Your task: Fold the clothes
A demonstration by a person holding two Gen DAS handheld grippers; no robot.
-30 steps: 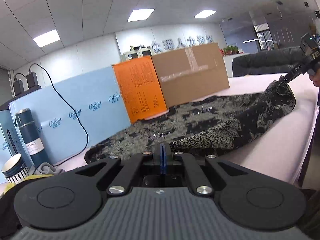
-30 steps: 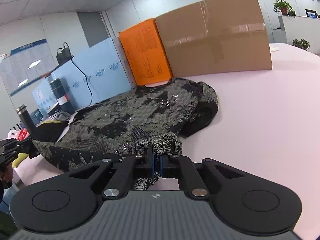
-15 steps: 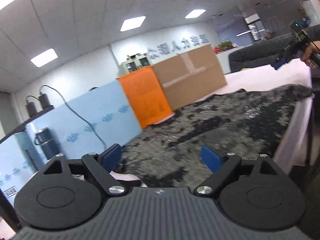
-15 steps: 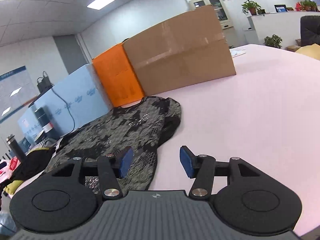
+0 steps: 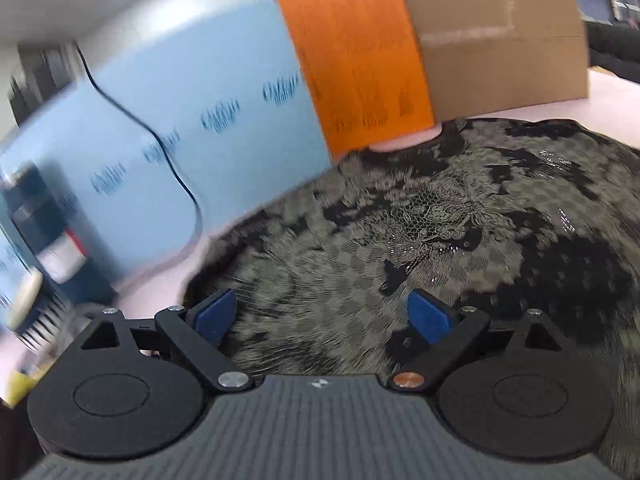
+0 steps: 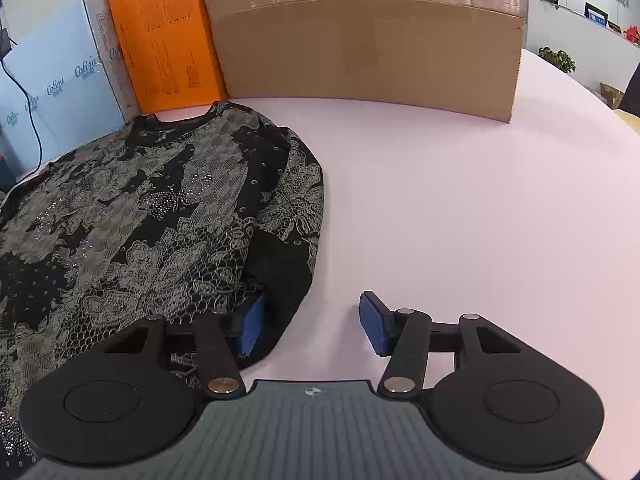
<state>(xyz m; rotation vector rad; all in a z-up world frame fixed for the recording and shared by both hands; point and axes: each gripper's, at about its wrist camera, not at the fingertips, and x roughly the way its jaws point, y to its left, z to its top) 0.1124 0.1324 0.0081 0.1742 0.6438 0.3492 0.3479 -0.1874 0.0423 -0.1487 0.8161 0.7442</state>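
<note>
A black top with a pale lace-like print (image 6: 160,220) lies spread on the pink table (image 6: 460,200), neckline toward the orange box. It also fills the left wrist view (image 5: 440,240). My left gripper (image 5: 322,316) is open and empty, just above the top's lower part. My right gripper (image 6: 310,326) is open and empty at the top's right edge; its left pad (image 6: 250,328) overlaps the folded sleeve and its right pad (image 6: 374,326) is over bare table.
An orange box (image 6: 164,36), a brown cardboard box (image 6: 368,40) and a light blue panel (image 5: 180,128) with a black cable (image 5: 168,148) stand along the table's back. A dark bottle (image 5: 36,220) is blurred at the far left.
Both grippers were shut on the top's hem a second ago; they opened and let it go. Both have since tipped down and moved in low over the garment.
</note>
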